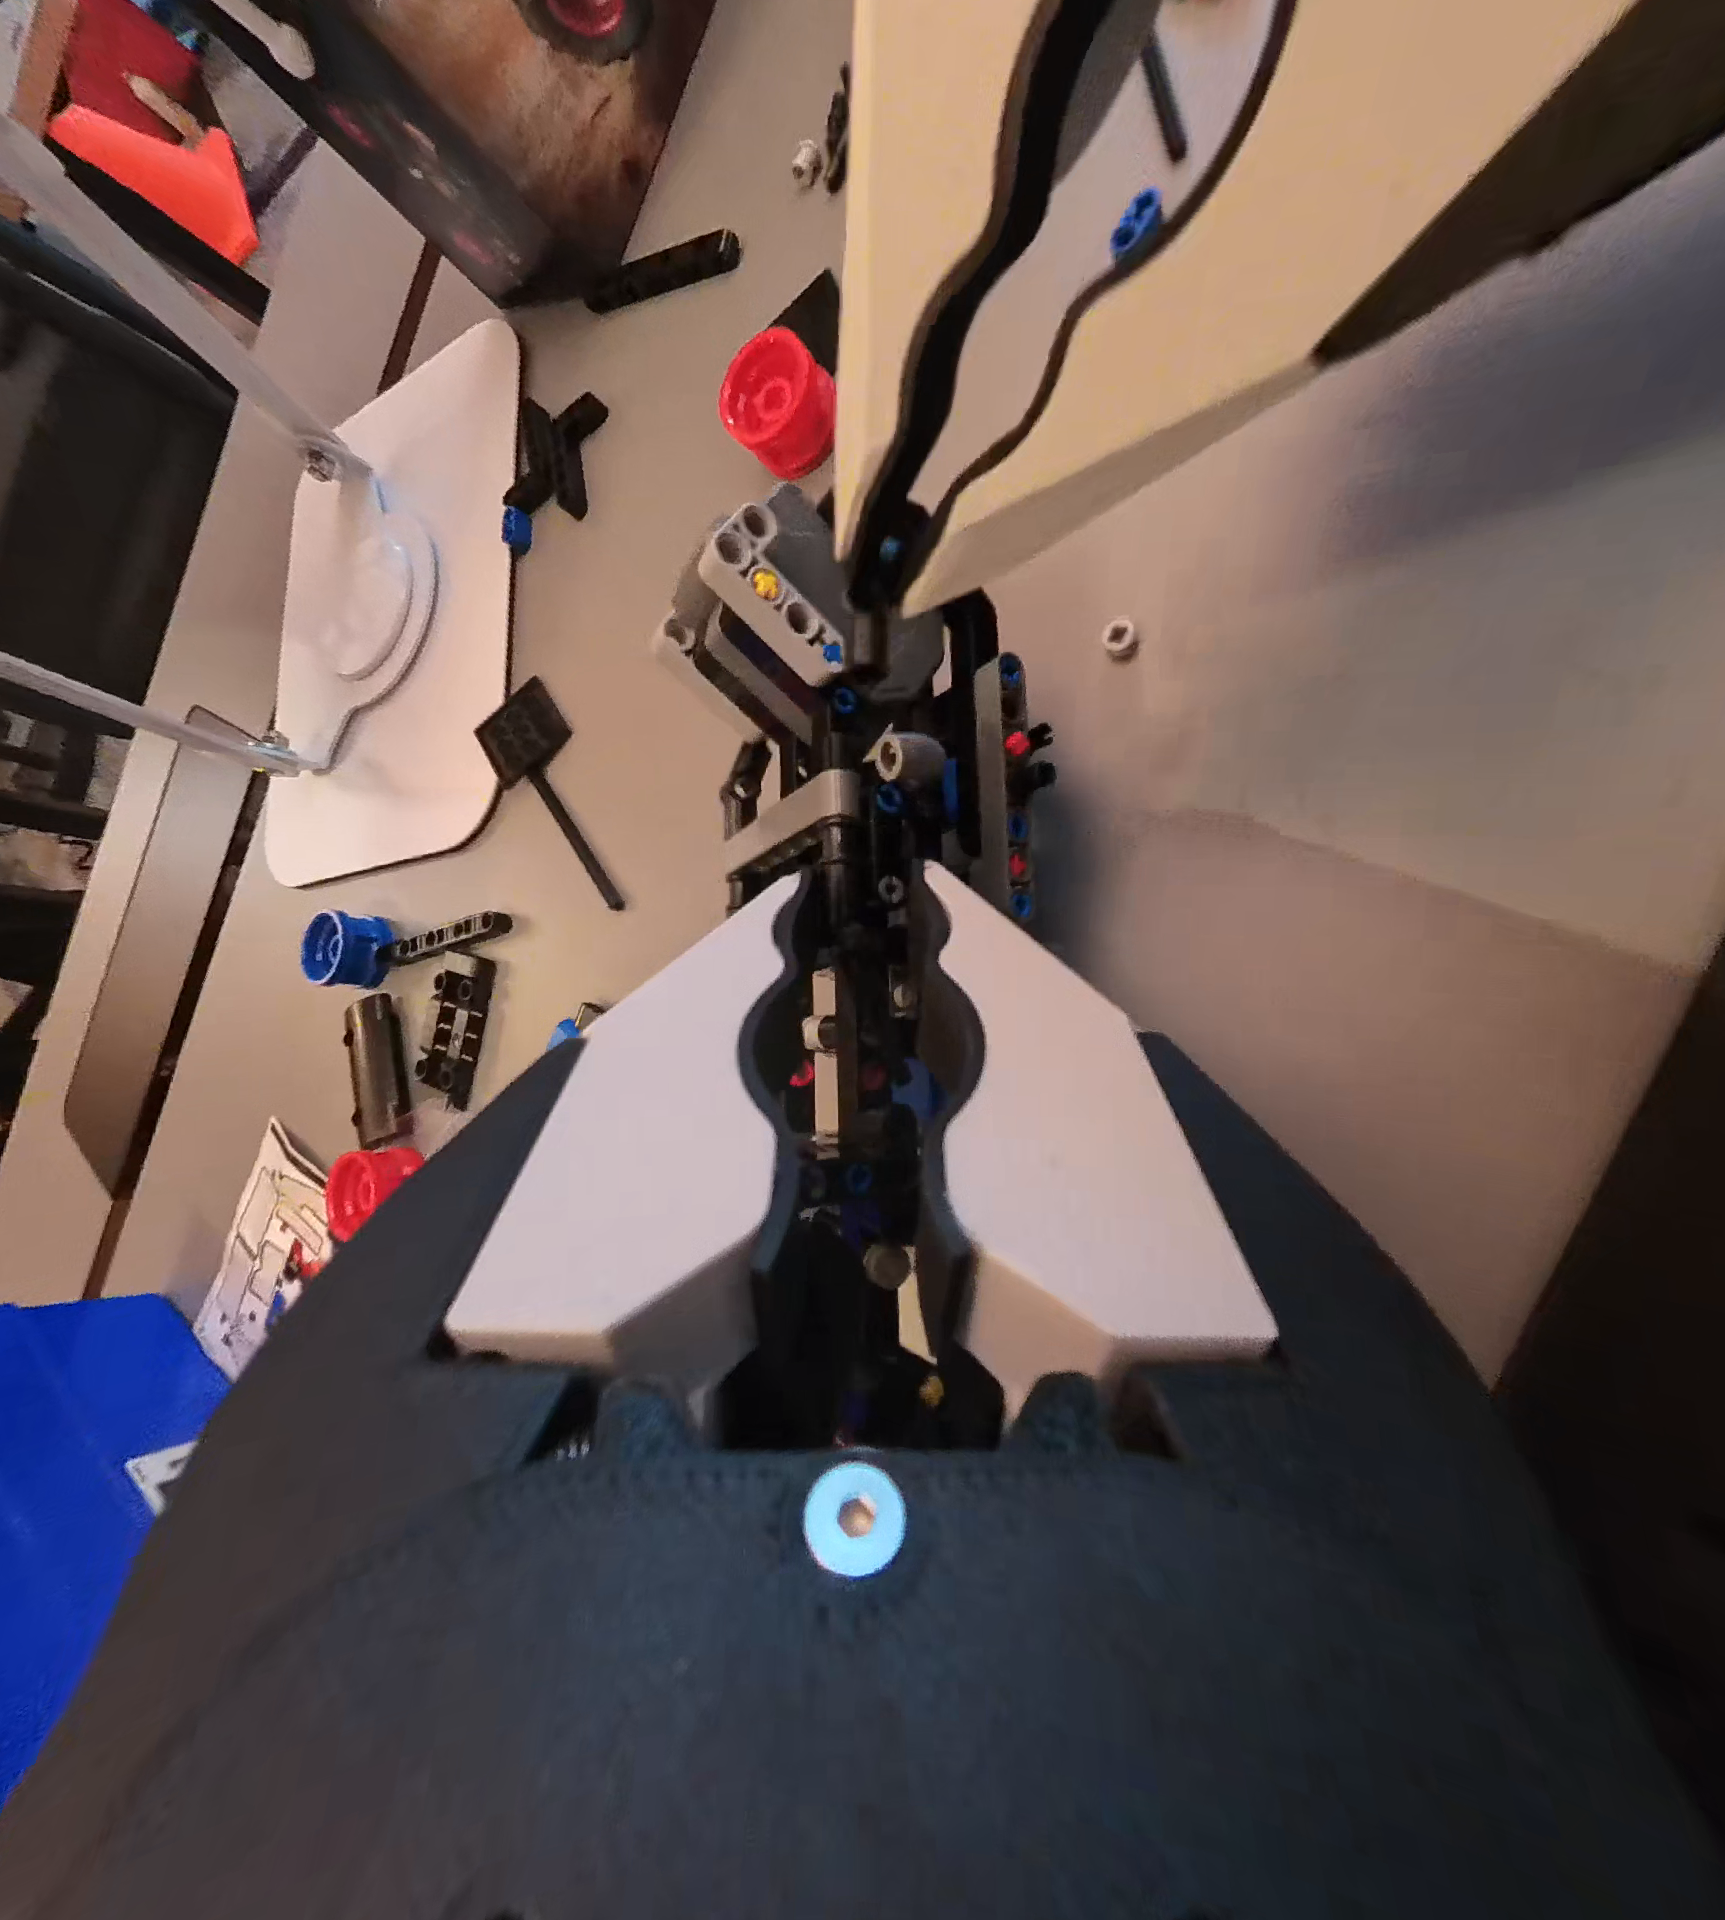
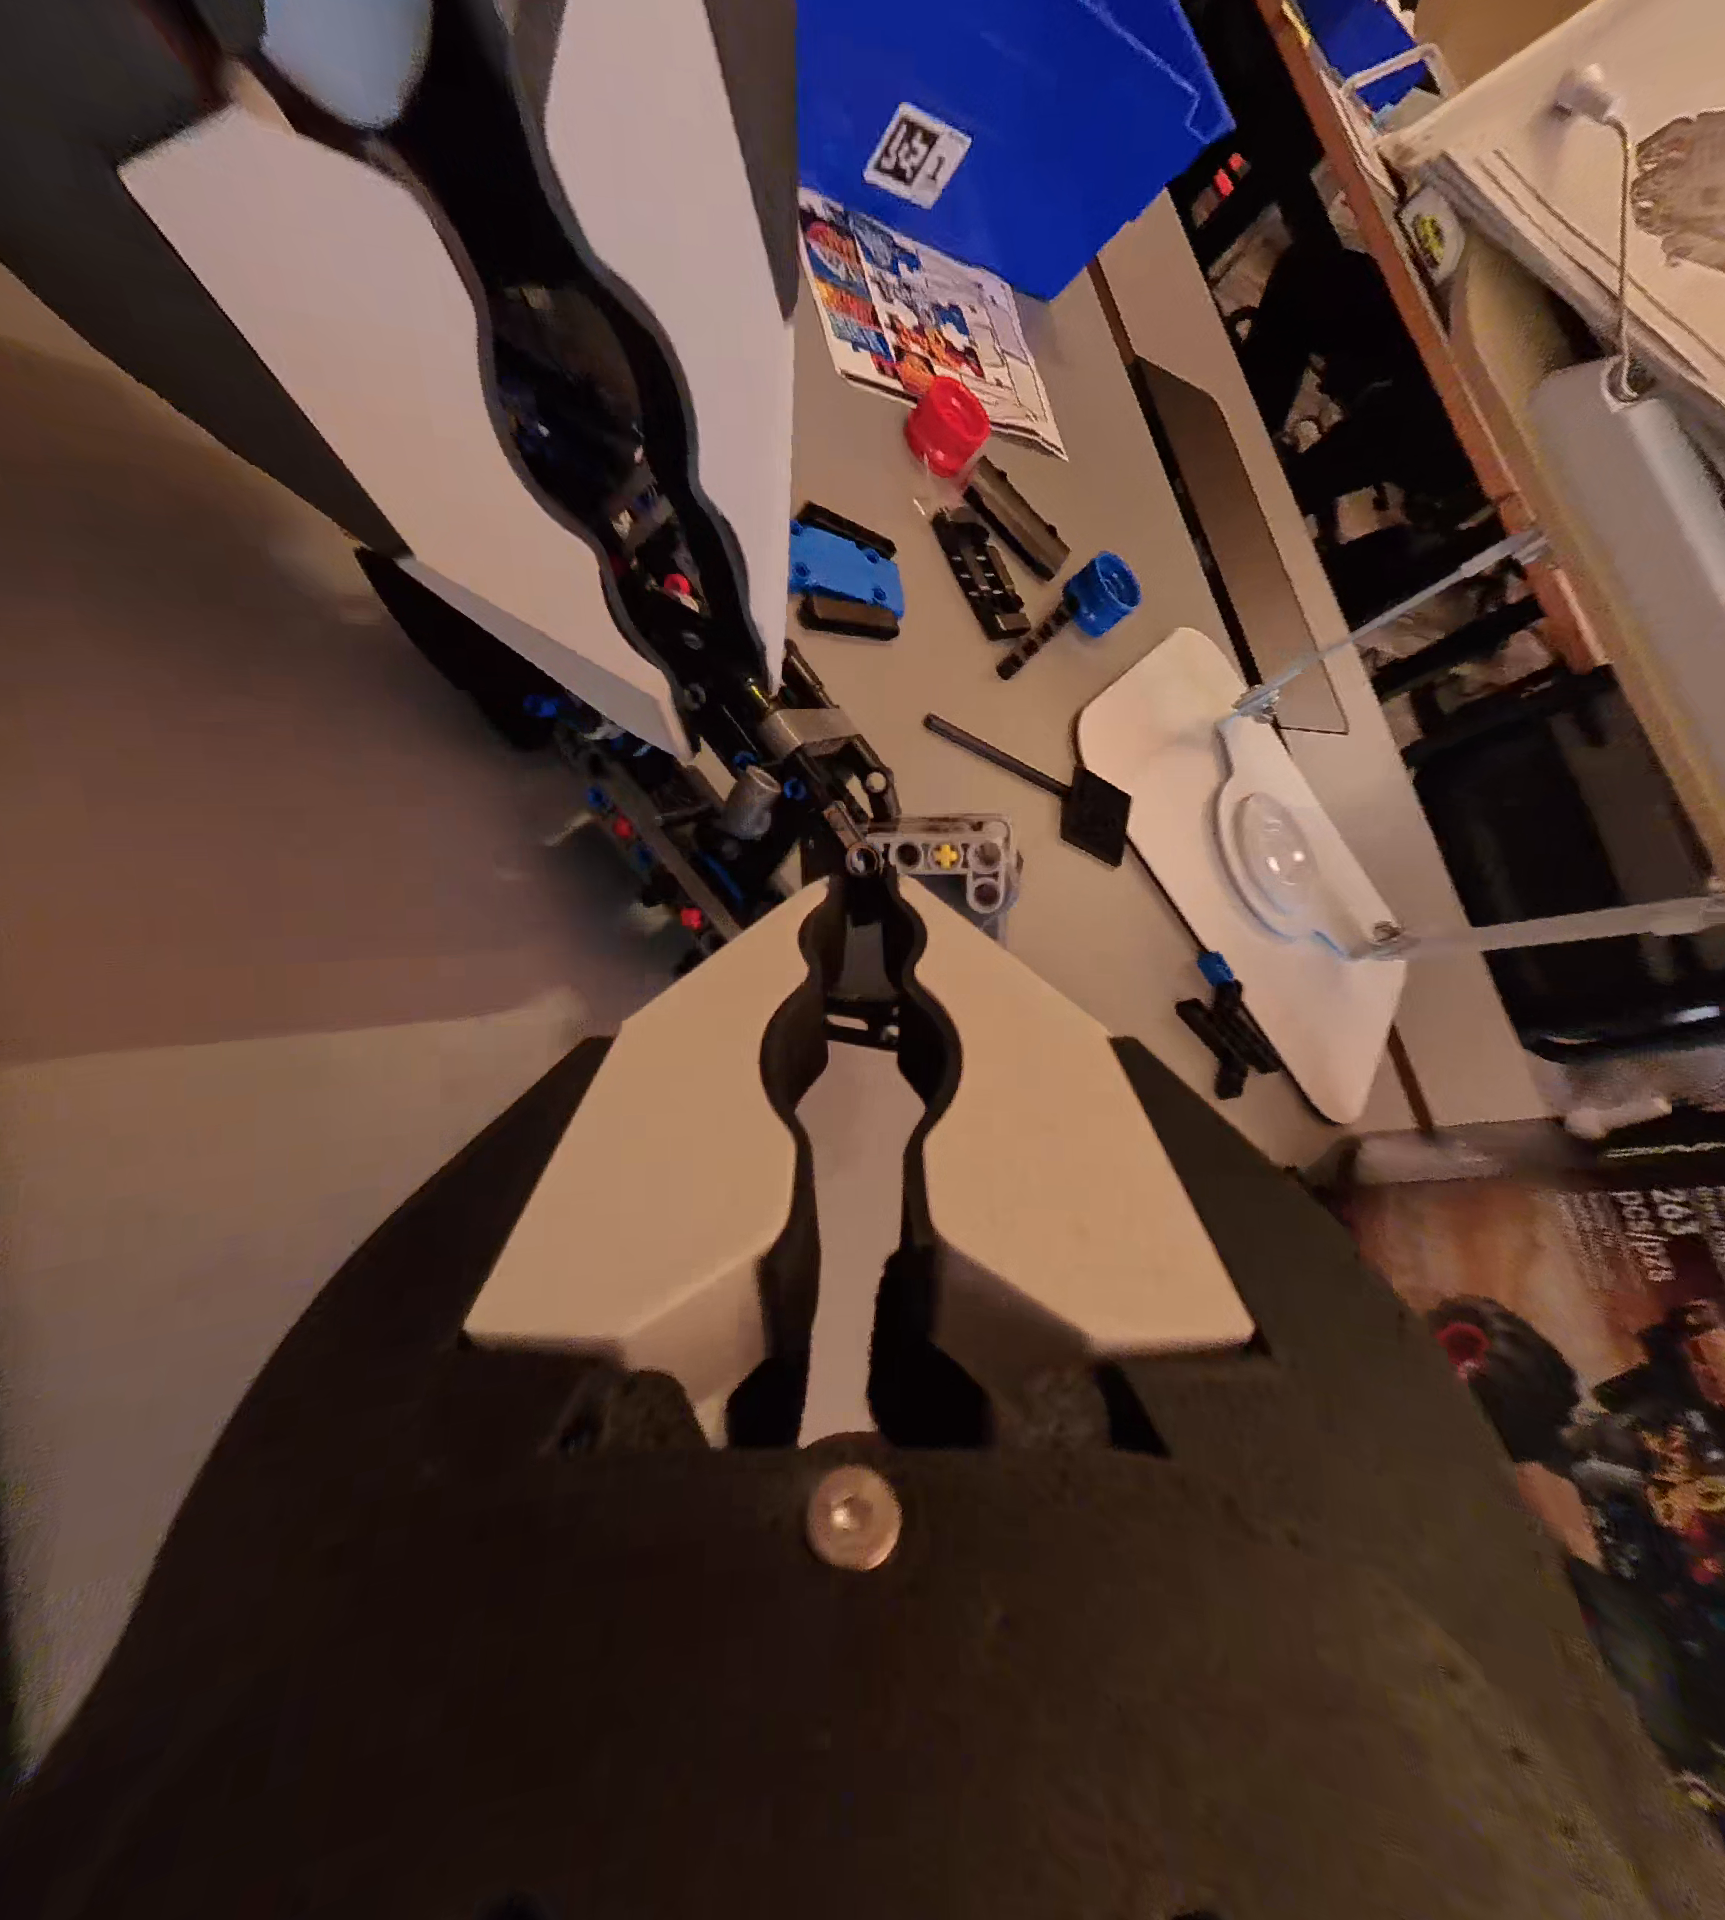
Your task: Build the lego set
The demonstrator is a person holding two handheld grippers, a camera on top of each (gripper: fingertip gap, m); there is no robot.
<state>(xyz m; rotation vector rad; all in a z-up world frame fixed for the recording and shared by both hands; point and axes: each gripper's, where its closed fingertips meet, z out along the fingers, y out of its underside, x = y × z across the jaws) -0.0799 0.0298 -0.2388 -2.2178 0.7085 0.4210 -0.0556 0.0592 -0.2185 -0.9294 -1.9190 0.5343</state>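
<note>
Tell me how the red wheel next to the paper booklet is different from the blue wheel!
The red wheel is red and lies against the booklet; the blue wheel is blue and lies farther from it. The blue wheel has a black beam reaching up to it; the red wheel does not. Both are loose round hubs without tyres on the table.

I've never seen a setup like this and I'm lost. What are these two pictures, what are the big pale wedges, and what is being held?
A person holds a two-finger gripper in each hand, each with its own camera looking forward along the fingers. The pale wedges are those fingers.

In the left wrist view, the left gripper is shut on the half-built lego model; the right gripper comes in from above. In the right wrist view, the right gripper pinches a black piece at the model's end.

Loose on the grey table lie a red wheel, a blue wheel, black beams, an instruction booklet, a blue bin and the set's box.
</note>
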